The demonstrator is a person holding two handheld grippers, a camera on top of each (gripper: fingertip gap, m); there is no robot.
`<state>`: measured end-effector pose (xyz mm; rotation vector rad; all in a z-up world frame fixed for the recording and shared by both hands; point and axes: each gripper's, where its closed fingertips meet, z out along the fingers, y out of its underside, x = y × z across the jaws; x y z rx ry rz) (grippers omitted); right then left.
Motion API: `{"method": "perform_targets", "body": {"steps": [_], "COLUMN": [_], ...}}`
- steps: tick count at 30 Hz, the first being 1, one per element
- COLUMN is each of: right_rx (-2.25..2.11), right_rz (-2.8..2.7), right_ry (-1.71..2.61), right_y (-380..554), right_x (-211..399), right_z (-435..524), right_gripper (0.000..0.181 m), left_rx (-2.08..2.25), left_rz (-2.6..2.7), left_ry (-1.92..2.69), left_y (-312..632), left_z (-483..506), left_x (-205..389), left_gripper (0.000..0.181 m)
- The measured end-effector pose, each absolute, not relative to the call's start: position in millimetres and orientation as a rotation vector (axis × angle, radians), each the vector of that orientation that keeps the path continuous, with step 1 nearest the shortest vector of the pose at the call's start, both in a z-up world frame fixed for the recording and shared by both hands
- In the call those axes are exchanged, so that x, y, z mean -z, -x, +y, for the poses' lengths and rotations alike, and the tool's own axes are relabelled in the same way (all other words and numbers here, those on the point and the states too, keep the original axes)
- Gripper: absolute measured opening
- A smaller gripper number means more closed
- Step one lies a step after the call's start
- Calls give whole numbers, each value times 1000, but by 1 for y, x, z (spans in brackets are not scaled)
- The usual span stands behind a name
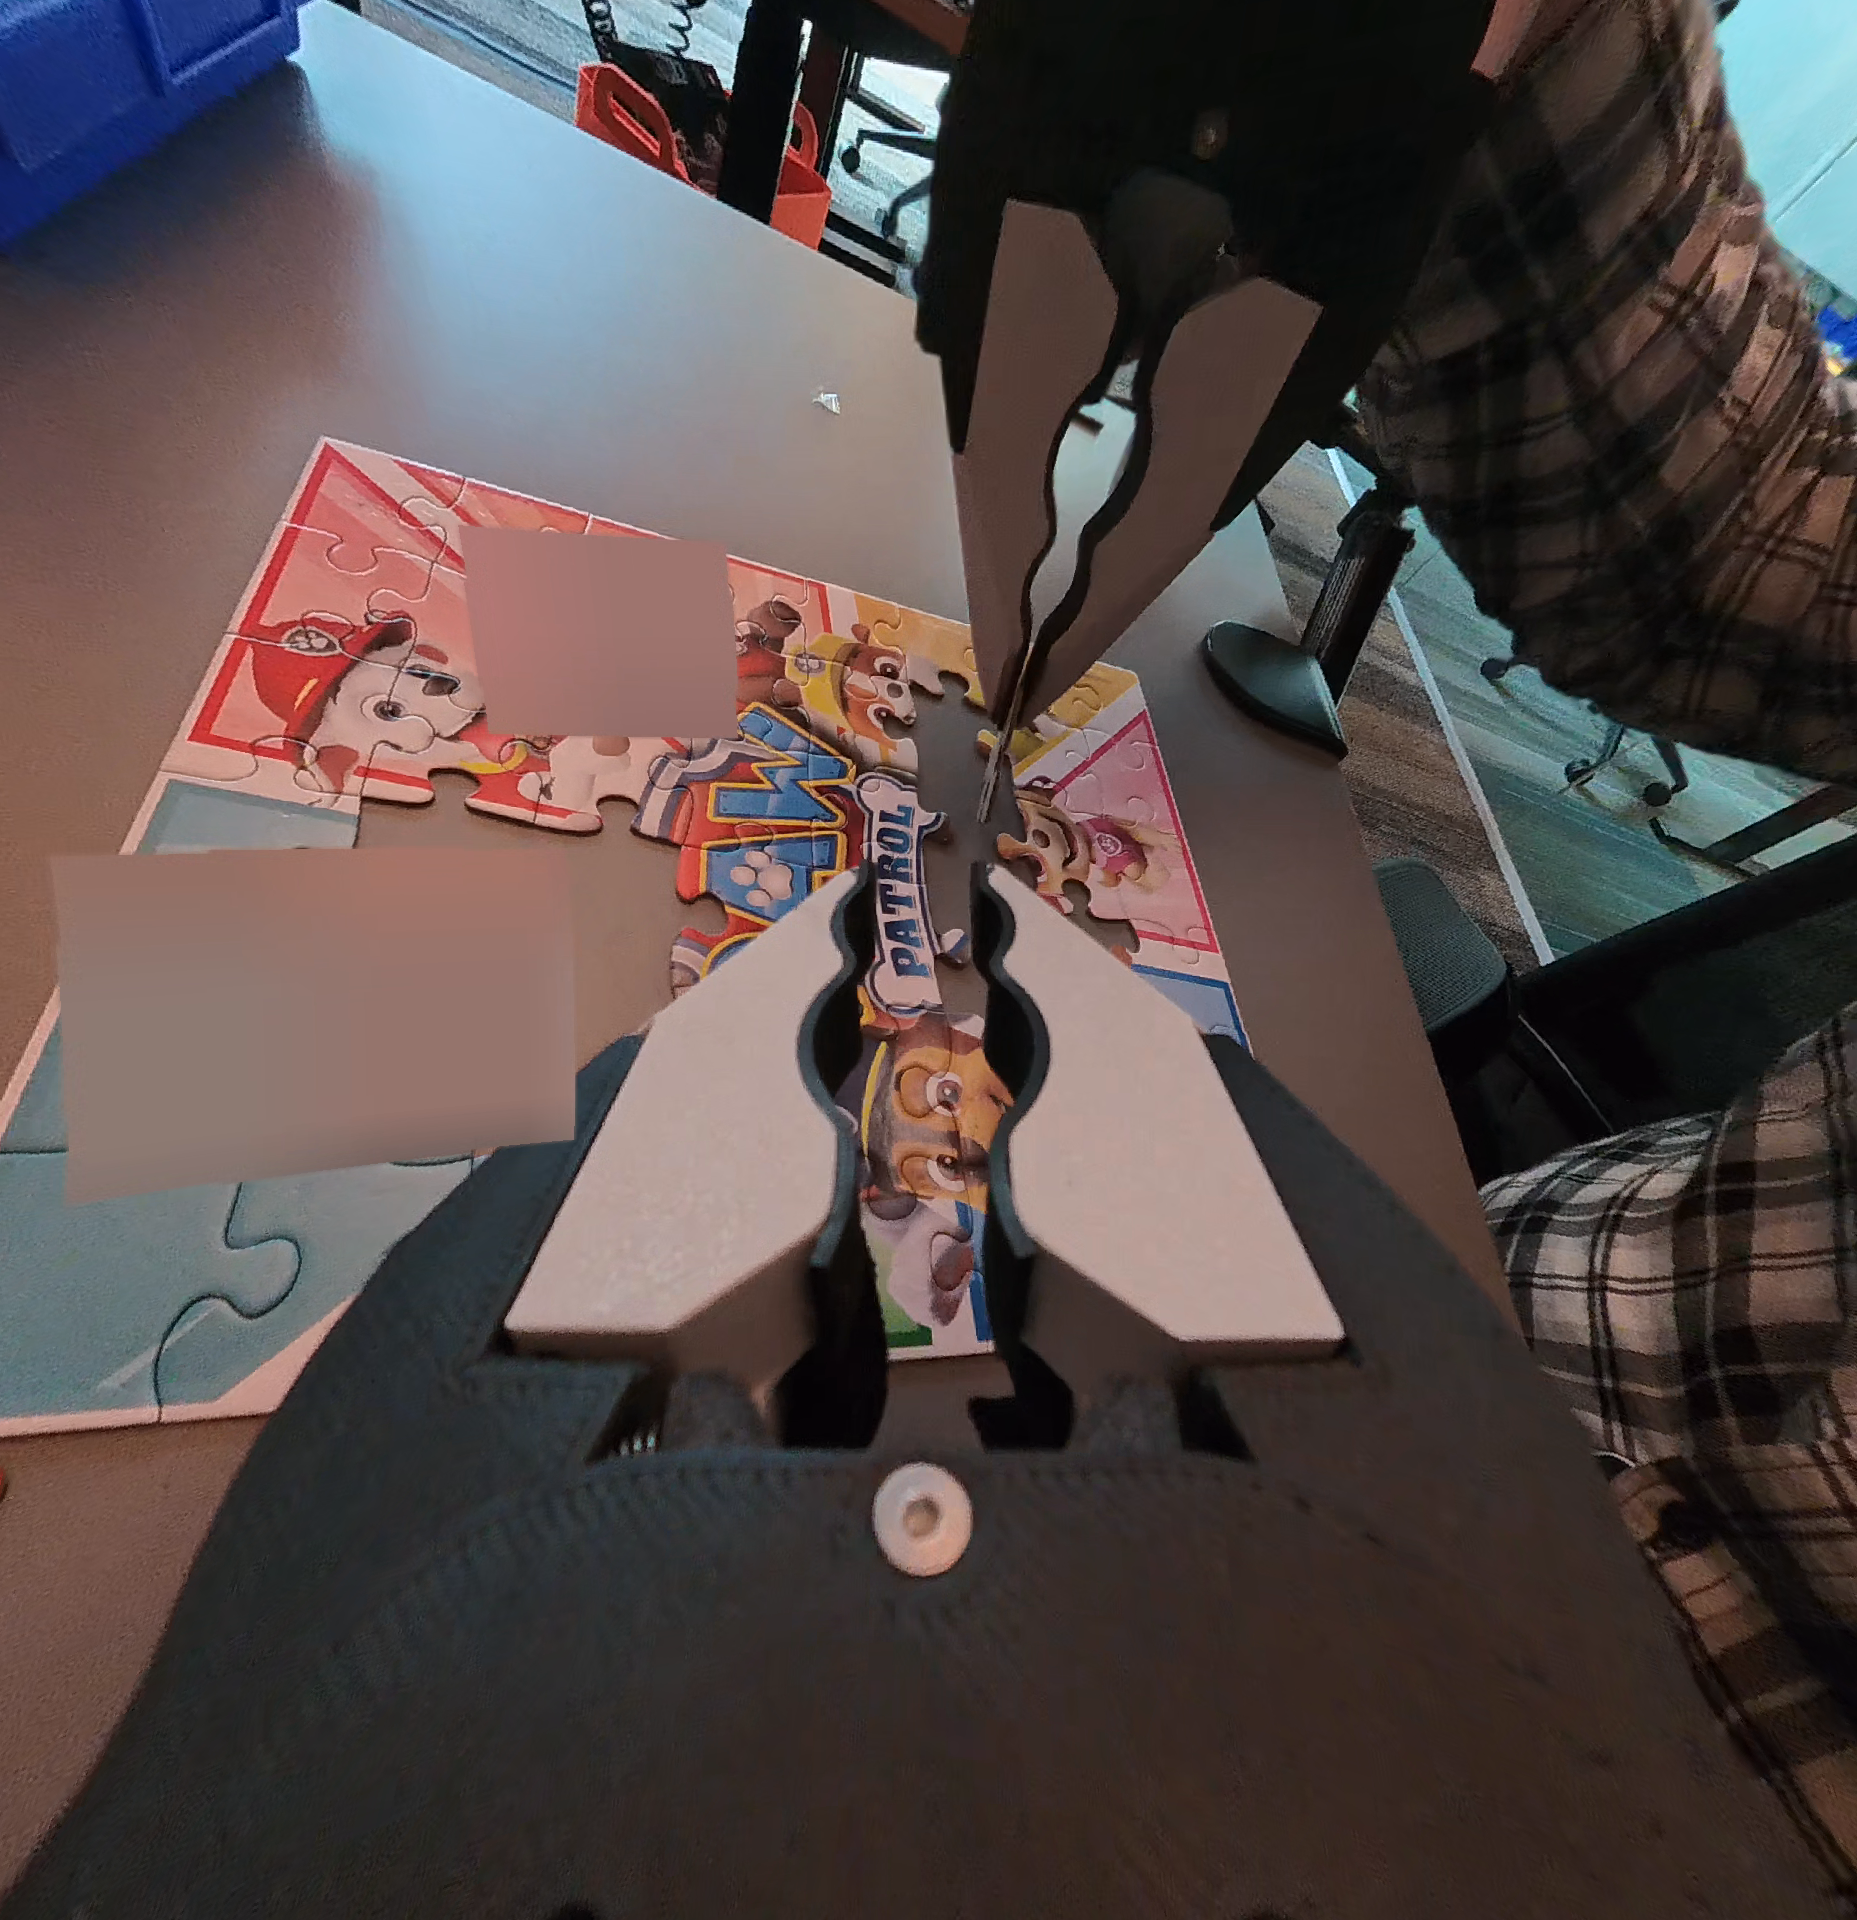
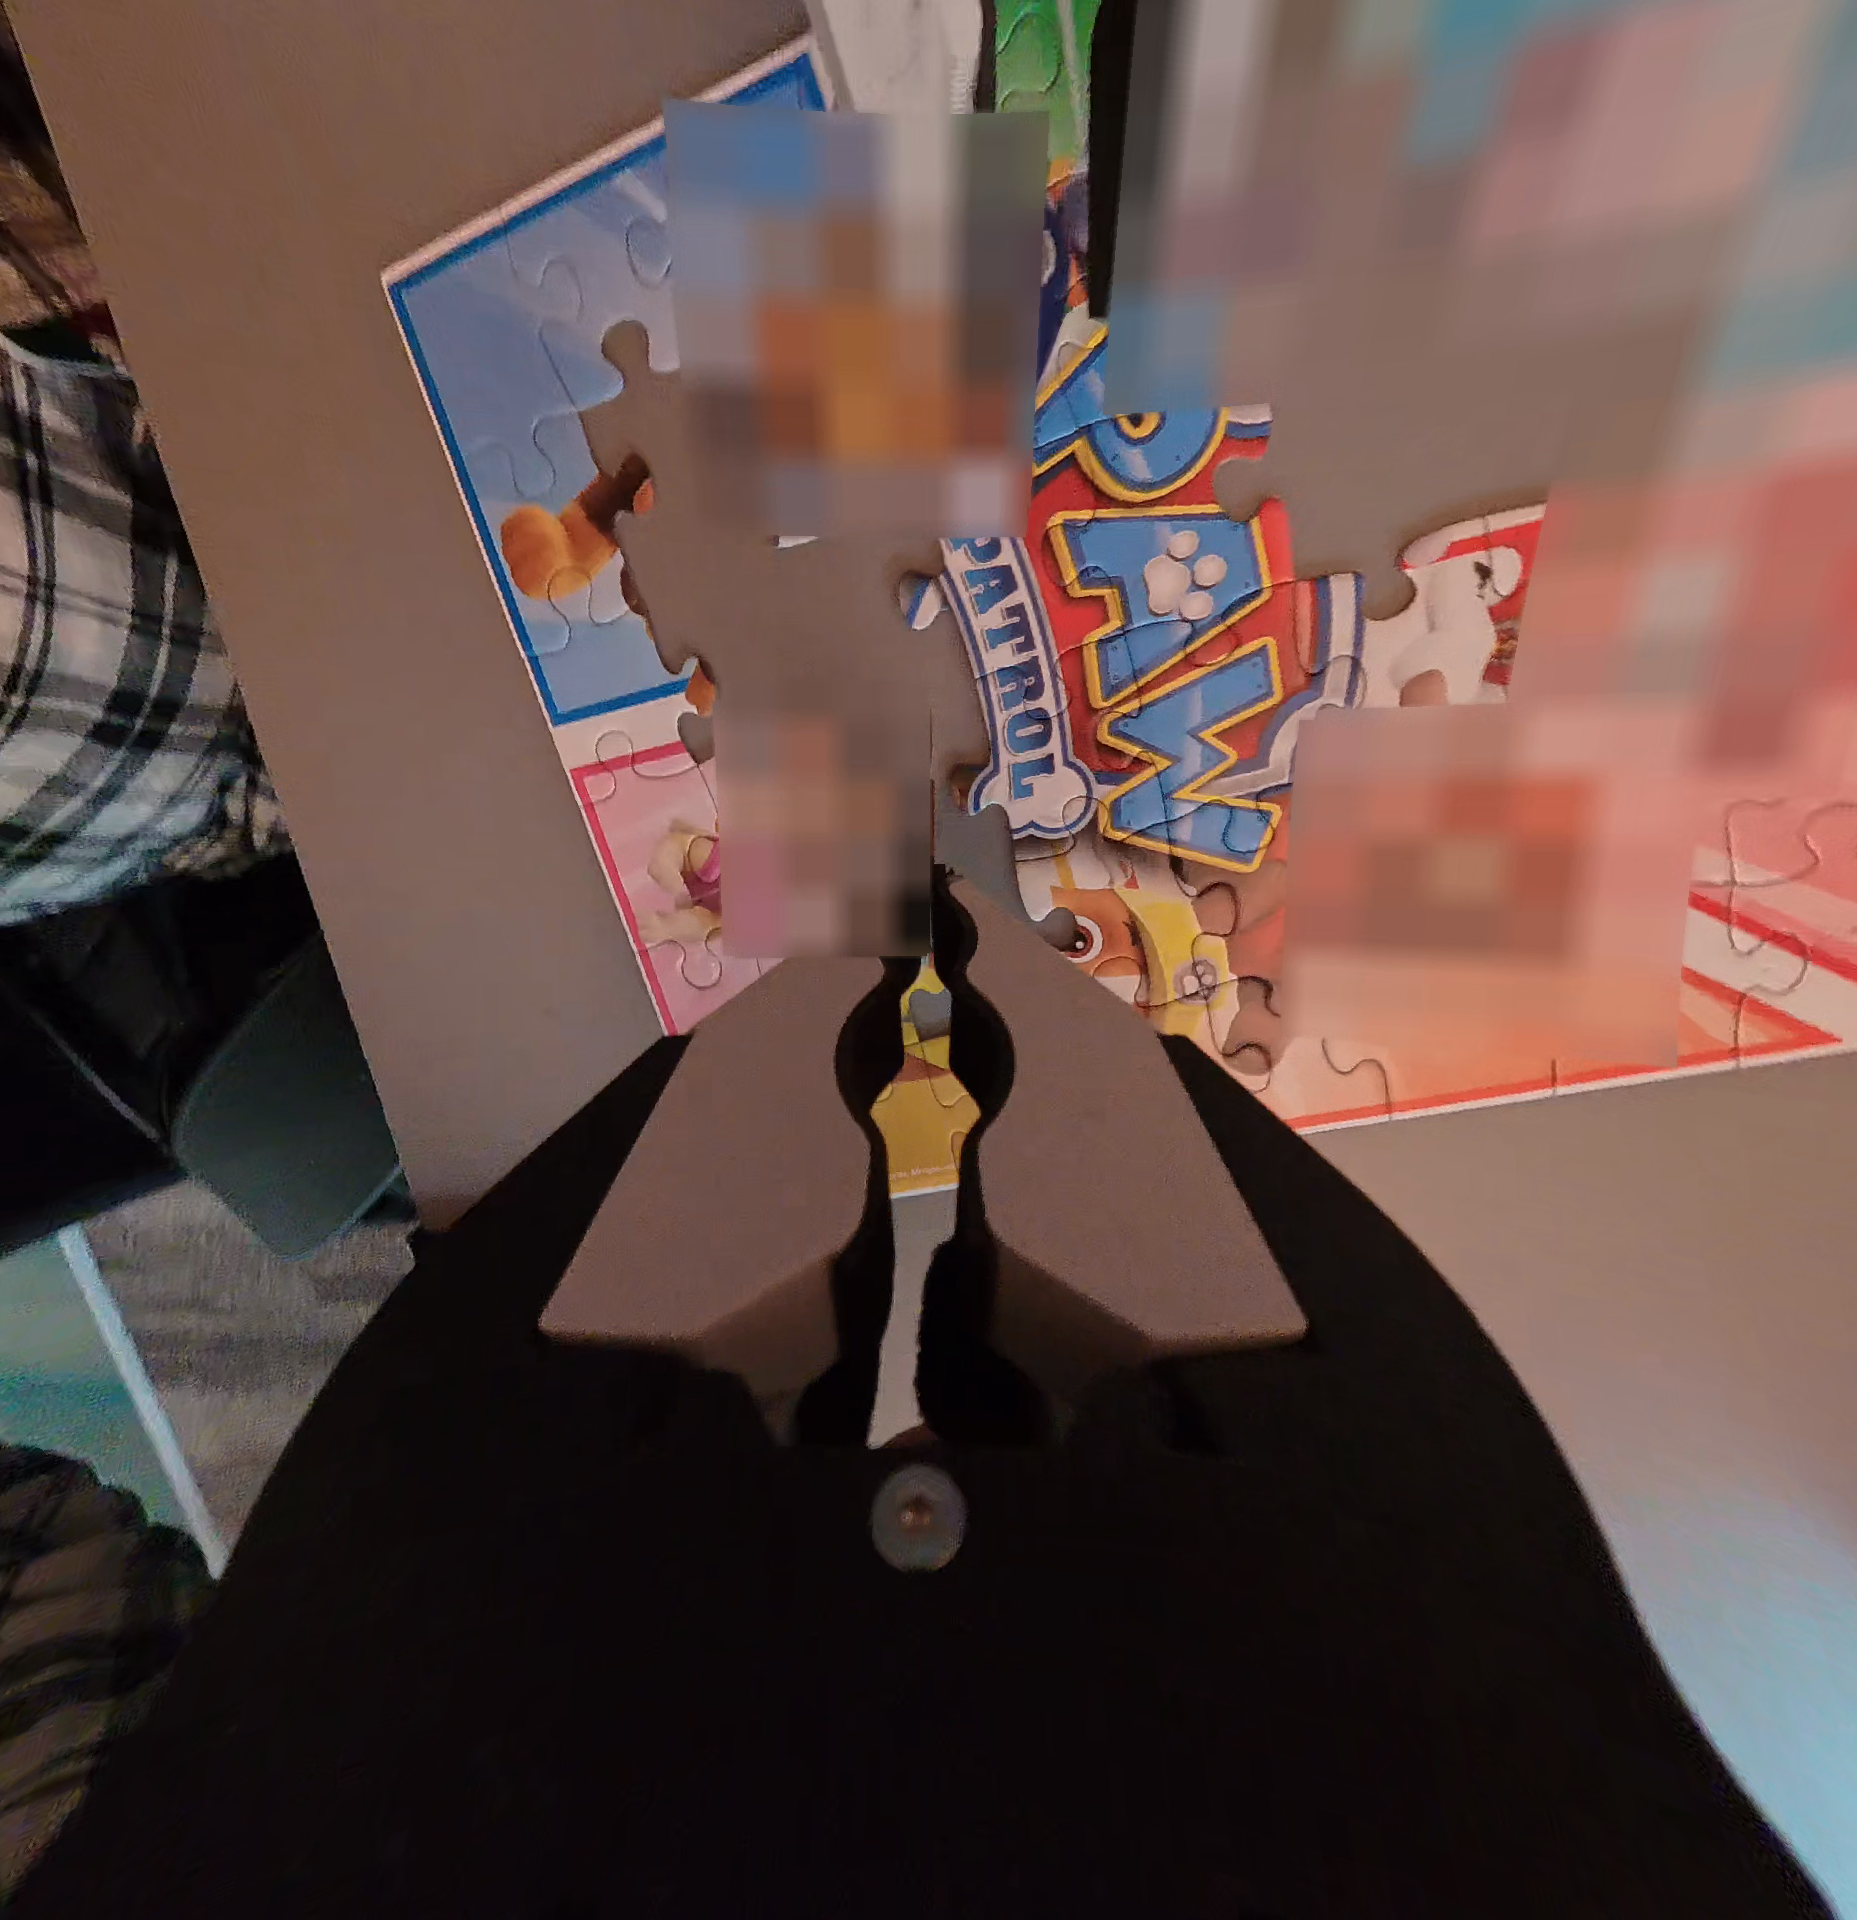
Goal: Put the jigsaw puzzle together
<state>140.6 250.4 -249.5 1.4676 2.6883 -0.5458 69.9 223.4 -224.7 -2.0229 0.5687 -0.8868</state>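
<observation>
piece held on edge over the gap in the puzzle

the jigsaw puzzle [image 1: 550, 790] lies flat on a dark brown table [image 1: 550, 312], mostly assembled, its long axis running from the near-left light blue corner to the far-right yellow and pink panels in the left wrist view. its right-hand border runs close along the table edge [image 1: 1350, 831], beyond which the floor and a black chair base show; to the far left there is wide bare tabletop up to a blue bin [image 1: 93, 94]. a bare patch of table shows inside the picture, between the bone-shaped banner and the pink panel, and another under the red panel.

the right gripper [image 1: 1007, 717] comes down from above with its fingers pressed together on a puzzle piece [image 1: 995, 774]. the piece is held on edge, nearly upright, its thin side toward the left camera and its lower end just above or touching the bare patch; which, cannot be told. in the right wrist view the same piece [image 2: 936, 831] shows as a thin dark vertical line at the fingertips.

the left gripper [image 1: 924, 883] hovers low over the near middle of the puzzle, its fingers apart with nothing between them, tips either side of the banner. a plaid sleeve [image 1: 1630, 416] fills the right side.
</observation>
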Motion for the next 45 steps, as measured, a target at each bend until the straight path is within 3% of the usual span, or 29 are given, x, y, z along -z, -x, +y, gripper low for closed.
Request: {"method": "perform_targets", "body": {"steps": [21,34,39,44,45], "right_rx": [81,375,504,614,662], "right_rz": [2699,2719,2704,2708,2694], "right_ry": [-1037,-1051,-1076,-1165,-1205], "right_y": [-141,-116,-109,-102,-101], "right_x": [254,246,236,228,225], "right_z": [241,214,206,206,205], "right_gripper": [0,0,0,0,0], "left_rx": [806,818,834,913,943], "left_rz": [710,811,815,754,729], "left_ry": [2168,2102,2072,2055,2063], "left_y": [-81,-107,-111,-104,-101], "left_z": [211,203,202,203,203], "left_x": [253,245,242,233,231], "left_gripper": [18,18,0,0,8]}}
